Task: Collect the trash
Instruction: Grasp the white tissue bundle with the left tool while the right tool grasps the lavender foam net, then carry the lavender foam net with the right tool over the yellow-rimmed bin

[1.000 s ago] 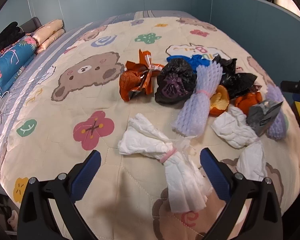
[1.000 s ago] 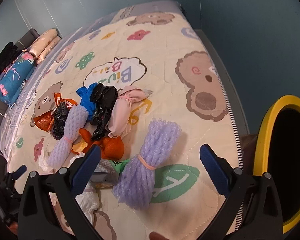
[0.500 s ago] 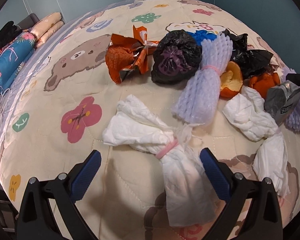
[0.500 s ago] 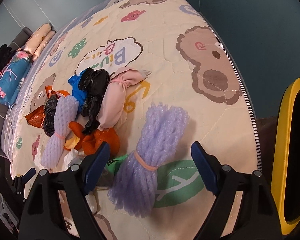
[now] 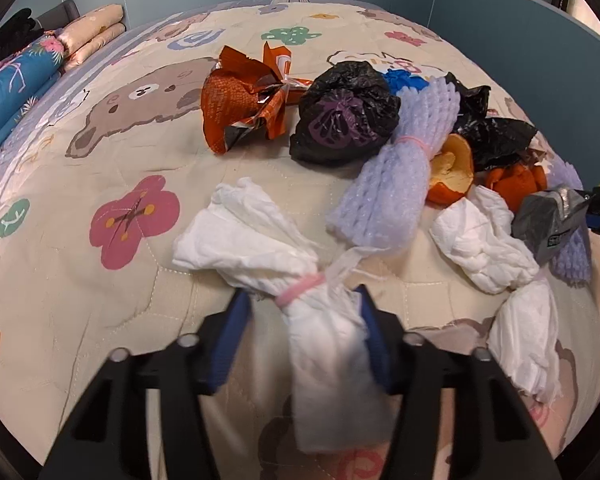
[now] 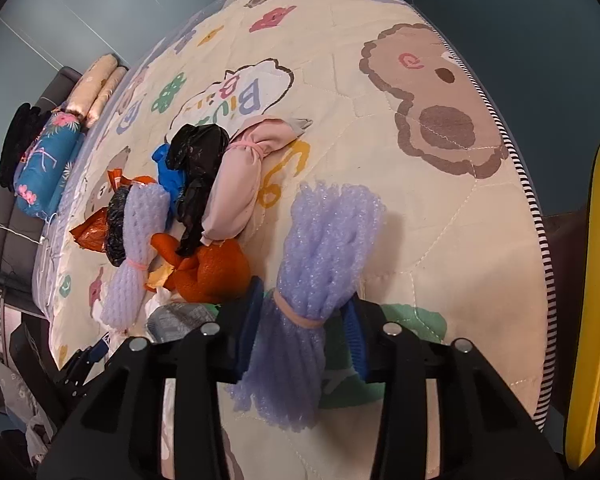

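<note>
Trash lies in a heap on a cartoon-print bedspread (image 5: 112,152). My left gripper (image 5: 302,320) has its blue pads close on both sides of a white tissue bundle (image 5: 260,252) tied with a pink band, at the band. My right gripper (image 6: 306,316) has its pads tight on a purple foam net bundle (image 6: 324,248) at its rubber band. Also in the heap are an orange wrapper (image 5: 244,100), a black bag (image 5: 344,116), a lilac foam net (image 5: 400,172), orange peel (image 5: 452,172) and more white tissue (image 5: 484,252).
A yellow-rimmed bin (image 6: 596,300) stands off the bed's edge at the right of the right wrist view. Pillows and a folded blue quilt (image 5: 12,84) lie at the far left. A pink bundle (image 6: 240,184) and black plastic (image 6: 196,168) lie mid-bed.
Both grippers have moved down and forward onto their bundles and have closed from wide open to pads against the bundles. The heap has not moved.
</note>
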### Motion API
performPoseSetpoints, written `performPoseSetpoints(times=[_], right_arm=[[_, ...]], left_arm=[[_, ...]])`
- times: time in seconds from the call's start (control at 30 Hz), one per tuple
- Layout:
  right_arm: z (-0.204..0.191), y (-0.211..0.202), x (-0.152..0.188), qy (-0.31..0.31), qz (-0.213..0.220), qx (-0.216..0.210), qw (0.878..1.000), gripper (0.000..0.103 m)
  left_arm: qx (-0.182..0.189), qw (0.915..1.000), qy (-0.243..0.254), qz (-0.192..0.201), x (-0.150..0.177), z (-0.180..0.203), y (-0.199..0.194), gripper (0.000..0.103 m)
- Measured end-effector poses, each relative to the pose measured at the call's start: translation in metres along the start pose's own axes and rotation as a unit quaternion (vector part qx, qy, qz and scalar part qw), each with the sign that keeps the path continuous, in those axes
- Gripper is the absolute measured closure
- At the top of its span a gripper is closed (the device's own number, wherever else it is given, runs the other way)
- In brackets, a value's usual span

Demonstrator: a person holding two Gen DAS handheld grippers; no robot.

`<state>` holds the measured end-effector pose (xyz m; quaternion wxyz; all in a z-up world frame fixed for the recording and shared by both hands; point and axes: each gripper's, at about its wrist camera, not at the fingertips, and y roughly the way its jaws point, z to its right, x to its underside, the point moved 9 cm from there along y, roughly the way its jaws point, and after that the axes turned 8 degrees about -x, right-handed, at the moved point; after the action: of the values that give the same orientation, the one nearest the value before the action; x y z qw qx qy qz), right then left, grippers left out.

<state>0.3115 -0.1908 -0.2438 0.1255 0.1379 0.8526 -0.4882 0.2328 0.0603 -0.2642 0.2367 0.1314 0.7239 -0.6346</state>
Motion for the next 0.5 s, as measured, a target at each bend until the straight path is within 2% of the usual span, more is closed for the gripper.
performPoseSetpoints(times=[0.03,0.17,0.33,0.5], right_arm=[[-0.001,-0.001,0.000,-0.004,0.001,-0.002,1.000,0.069],[-0.006,-0.010,-0.002,-0.010,0.018,-0.014,1.000,0.071],[-0.009,-0.030,-0.010,-0.026,0.055,-0.020,0.998,0.072],[-0.013,-0.051,-0.015,-0.042,0.090,-0.024,0.995,0.072]], left_arm=[[-0.001,1.0000,0.000,0.002,0.000,0.000,0.000,0.069],[0.010,0.9997,-0.022,0.003,0.001,-0.006,-0.002,0.080],[0.045,0.9979,-0.044,0.018,-0.001,-0.011,-0.015,0.081],[0.062,0.9952,-0.038,0.065,-0.007,-0.004,-0.043,0.081]])
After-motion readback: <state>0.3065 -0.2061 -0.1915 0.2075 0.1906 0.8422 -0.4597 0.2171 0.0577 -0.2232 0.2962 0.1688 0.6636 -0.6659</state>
